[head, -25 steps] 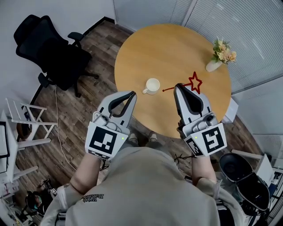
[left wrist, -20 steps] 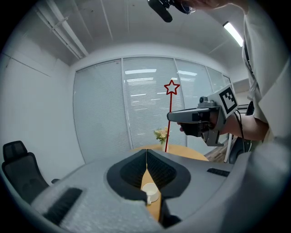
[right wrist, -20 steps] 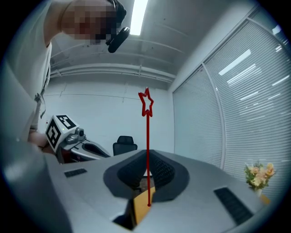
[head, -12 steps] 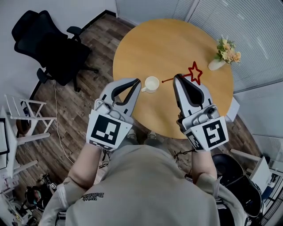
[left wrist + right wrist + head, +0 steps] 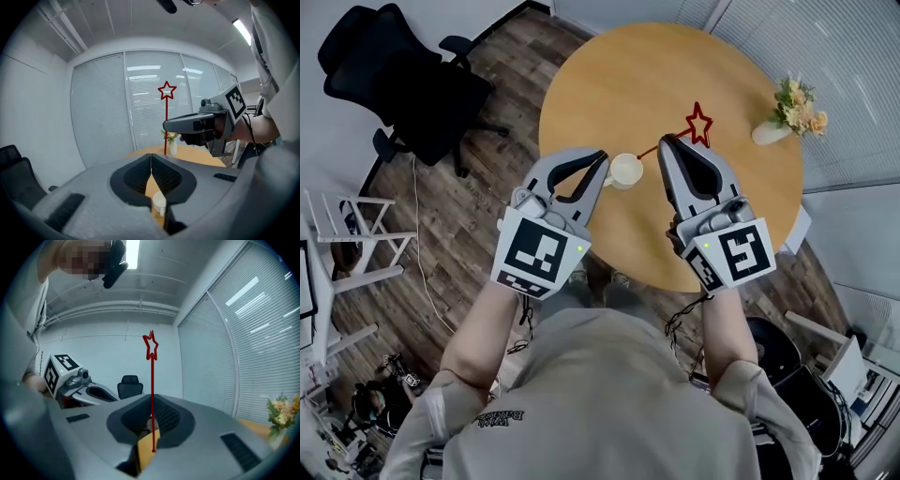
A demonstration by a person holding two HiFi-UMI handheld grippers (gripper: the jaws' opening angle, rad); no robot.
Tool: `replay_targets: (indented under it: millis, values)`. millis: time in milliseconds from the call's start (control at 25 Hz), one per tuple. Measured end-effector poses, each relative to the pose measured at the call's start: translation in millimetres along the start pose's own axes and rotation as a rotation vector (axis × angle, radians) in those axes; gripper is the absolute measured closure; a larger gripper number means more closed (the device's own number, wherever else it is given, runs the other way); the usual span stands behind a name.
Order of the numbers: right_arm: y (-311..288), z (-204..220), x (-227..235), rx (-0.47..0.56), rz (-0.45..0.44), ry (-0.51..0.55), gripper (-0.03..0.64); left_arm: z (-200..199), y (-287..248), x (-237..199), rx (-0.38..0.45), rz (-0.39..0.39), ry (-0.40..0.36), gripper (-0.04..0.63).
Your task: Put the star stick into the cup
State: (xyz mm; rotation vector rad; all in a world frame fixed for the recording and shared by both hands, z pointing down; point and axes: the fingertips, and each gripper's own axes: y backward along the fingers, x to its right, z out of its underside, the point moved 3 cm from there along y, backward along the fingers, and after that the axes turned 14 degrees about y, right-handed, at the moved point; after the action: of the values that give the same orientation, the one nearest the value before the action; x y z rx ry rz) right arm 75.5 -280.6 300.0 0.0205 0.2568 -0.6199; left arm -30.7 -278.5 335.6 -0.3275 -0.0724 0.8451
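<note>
My right gripper (image 5: 664, 143) is shut on the thin red stick of the star stick (image 5: 698, 123), held above the round wooden table (image 5: 675, 66). In the right gripper view the star stick (image 5: 151, 380) rises straight out of the closed right gripper (image 5: 152, 402), with the star at the top. The white cup (image 5: 626, 171) stands on the table between both grippers. My left gripper (image 5: 601, 160) hangs just left of the cup with its jaws together and nothing in them. In the left gripper view the cup (image 5: 159, 204) shows below the left gripper (image 5: 151, 159), and the star stick (image 5: 166, 91) stands upright in the right gripper (image 5: 166, 125).
A small vase of flowers (image 5: 789, 111) stands at the table's right edge. A black office chair (image 5: 398, 80) is on the wooden floor at the upper left, a white rack (image 5: 342, 244) at the left, and a dark bin (image 5: 778, 352) at the lower right.
Both grippers have moved forward over the table, and the left one has closed in on the cup. The star stick has travelled with the right gripper.
</note>
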Motion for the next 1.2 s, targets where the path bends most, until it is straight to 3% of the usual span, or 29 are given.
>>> replay_targets:
  millis: [120,320,640,1000,1200]
  values:
    - [-11.7,22.5,-2.9,-0.036,-0.011,-0.033,0.581,11.9,-6.4,-6.1,-0.029,-0.001,0.011,0.574]
    - [-27.8,68.6,-0.2,-0.078,-0.026,-0.175,0.581,43.2,-24.0,-17.4,-0.087,-0.011,0.045,0.573]
    - [-48.6,146.4,-0.1,-0.218,0.008,-0.165,0.581,100.0,-43.7,-28.2,-0.199,-0.004,0.121,0.572]
    - [-56.7,218.4,-15.0,-0.352,-0.019,-0.171,0.581,154.3,-58.6,-27.6,-0.294,0.009,0.175,0.572]
    - [-51.9,249.8,-20.0,-0.415,0.001,-0.243,0.581,175.5,-64.4,-23.7,-0.325,0.011,0.203,0.573]
